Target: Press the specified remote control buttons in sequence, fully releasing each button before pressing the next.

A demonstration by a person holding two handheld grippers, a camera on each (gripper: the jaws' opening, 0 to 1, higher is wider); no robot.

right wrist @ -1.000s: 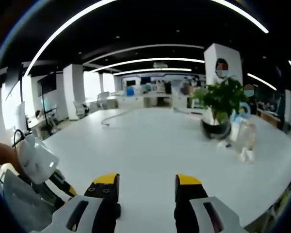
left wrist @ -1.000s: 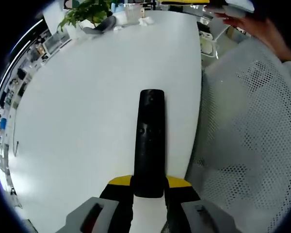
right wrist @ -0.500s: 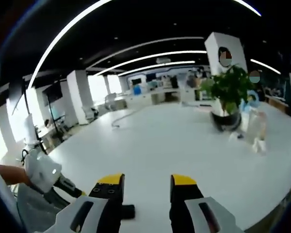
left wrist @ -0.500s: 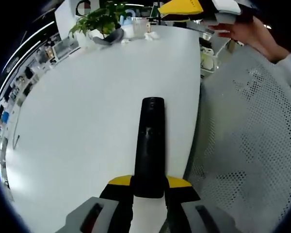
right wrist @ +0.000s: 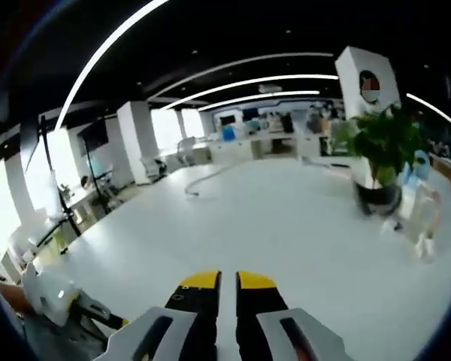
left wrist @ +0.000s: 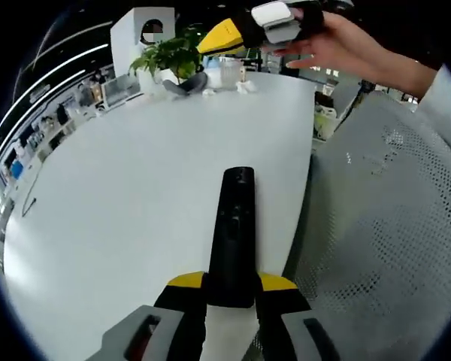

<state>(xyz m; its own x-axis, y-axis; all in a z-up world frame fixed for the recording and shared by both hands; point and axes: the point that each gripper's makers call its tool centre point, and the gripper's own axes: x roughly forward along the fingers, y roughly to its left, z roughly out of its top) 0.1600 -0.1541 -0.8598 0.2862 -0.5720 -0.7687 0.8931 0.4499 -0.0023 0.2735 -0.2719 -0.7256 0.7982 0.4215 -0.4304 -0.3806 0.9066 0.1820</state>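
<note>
**Remote control pinched in the left tongs above the worktop's edge**

The black remote control [left wrist: 233,233] stood out lengthwise from the left tongs [left wrist: 231,289], whose yellow-tipped jaws were pinching its near end from both sides. Its far end, with a round button, pointed out across the white worktop [left wrist: 128,188], and its body lay over the strip of worktop just inside the curved right edge. Whether it touched the surface or was held just clear of it could not be told.

Beyond that edge sat a white mesh chair [left wrist: 376,241]. Above it, in the left gripper view, a person's hand [left wrist: 338,45] held the right tongs [left wrist: 229,34], their yellow tip aimed toward the far end of the worktop. There a potted plant [left wrist: 169,56] stood beside a clear plastic container [left wrist: 231,71] and some small white items.

In the right gripper view, the right tongs [right wrist: 227,289] had their jaws pressed nearly together with only a thin slit between them and nothing held. The same potted plant [right wrist: 383,147] stood toward the right edge of the worktop [right wrist: 270,218], and a cable [right wrist: 203,177] curled near its far side. The left tongs [right wrist: 56,297] showed at the lower left.
</note>
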